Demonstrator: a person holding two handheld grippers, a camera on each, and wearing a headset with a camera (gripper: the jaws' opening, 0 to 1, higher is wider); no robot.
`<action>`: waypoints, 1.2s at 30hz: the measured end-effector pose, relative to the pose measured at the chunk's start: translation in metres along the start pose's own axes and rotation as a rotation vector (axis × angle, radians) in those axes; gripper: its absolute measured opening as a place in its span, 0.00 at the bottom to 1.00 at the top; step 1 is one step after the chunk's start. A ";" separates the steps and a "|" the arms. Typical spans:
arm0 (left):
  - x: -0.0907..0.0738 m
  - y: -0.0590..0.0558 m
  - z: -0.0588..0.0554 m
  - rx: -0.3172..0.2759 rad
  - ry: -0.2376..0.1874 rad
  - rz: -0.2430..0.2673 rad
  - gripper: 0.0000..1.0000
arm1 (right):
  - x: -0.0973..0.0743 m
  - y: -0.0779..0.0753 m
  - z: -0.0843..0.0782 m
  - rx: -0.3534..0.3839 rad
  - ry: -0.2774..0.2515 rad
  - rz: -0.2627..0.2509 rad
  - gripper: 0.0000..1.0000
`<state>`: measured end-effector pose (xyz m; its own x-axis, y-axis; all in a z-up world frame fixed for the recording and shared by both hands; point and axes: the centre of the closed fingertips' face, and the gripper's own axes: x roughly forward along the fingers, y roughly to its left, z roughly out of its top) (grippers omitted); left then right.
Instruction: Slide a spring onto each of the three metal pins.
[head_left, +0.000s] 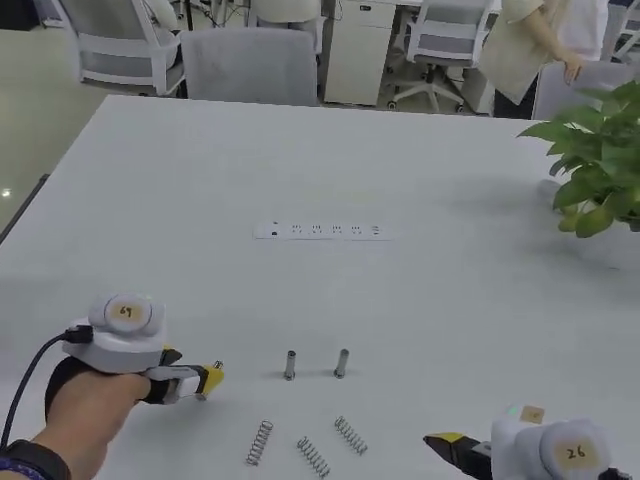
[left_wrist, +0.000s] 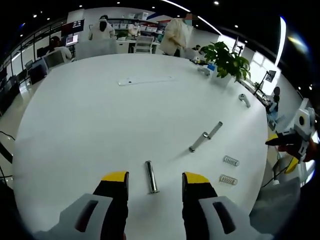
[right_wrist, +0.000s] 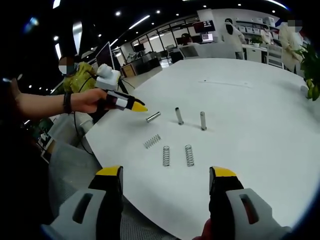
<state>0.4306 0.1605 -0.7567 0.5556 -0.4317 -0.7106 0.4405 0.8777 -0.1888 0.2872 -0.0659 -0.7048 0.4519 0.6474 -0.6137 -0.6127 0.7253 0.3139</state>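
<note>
On the white worktop (head_left: 400, 170), one pin (left_wrist: 151, 176) lies flat, its near end between the left gripper's (left_wrist: 155, 177) wide-open jaws, long axis running along them. Two pins (head_left: 290, 364) stand upright nearby. Three springs (head_left: 312, 456) lie nearer the right gripper (right_wrist: 165, 172), jaws wide and empty.

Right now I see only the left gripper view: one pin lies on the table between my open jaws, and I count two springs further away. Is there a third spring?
Observer: Yes. The head view shows three springs lying loose on the table, each apart from the others.
Operator: The other two pins look tilted to me. Do they stand?
Observer: They do. In the right gripper view both stand upright, side by side and not touching.
Operator: Is anything held on the other side?
Observer: No. Its own view shows the right gripper with jaws wide apart and nothing between them.
</note>
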 end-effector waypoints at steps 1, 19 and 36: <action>0.001 0.000 -0.001 -0.002 0.003 -0.002 0.36 | 0.000 0.000 0.000 0.001 0.000 -0.001 0.69; 0.025 0.005 -0.019 -0.050 0.082 -0.004 0.23 | 0.001 -0.002 -0.003 0.011 0.006 -0.003 0.68; 0.037 0.004 -0.032 -0.034 0.154 -0.004 0.14 | 0.000 -0.005 -0.005 0.025 0.006 -0.010 0.68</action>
<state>0.4302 0.1545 -0.8058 0.4379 -0.4003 -0.8050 0.4170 0.8837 -0.2126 0.2868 -0.0711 -0.7101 0.4544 0.6386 -0.6211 -0.5918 0.7375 0.3253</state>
